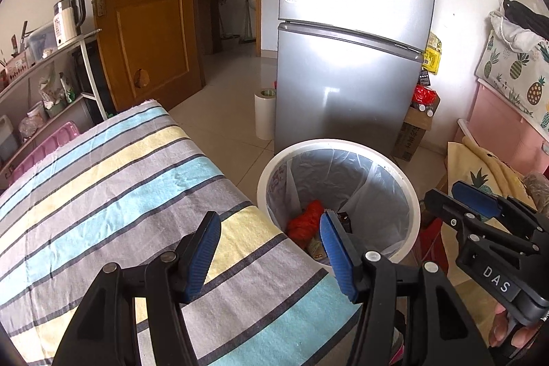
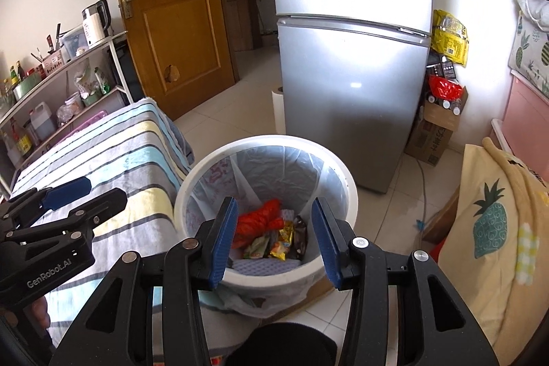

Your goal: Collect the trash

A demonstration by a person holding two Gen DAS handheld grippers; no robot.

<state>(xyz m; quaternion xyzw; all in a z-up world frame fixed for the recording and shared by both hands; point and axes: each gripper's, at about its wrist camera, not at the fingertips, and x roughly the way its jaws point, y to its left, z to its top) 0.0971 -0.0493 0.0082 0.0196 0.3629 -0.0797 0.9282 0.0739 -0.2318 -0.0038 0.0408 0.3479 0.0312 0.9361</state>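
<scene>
Both jaws gape empty above the white plastic-lined bin (image 2: 346, 187), wrappers inside; next, hunt more trash.

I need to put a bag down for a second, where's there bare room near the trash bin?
The striped cloth left of the white trash bin lies bare. Open floor tiles run between the bin, the fridge and the pineapple blanket. Crowded: the corner right of the fridge, with the cardboard box, and the shelf rack.
</scene>
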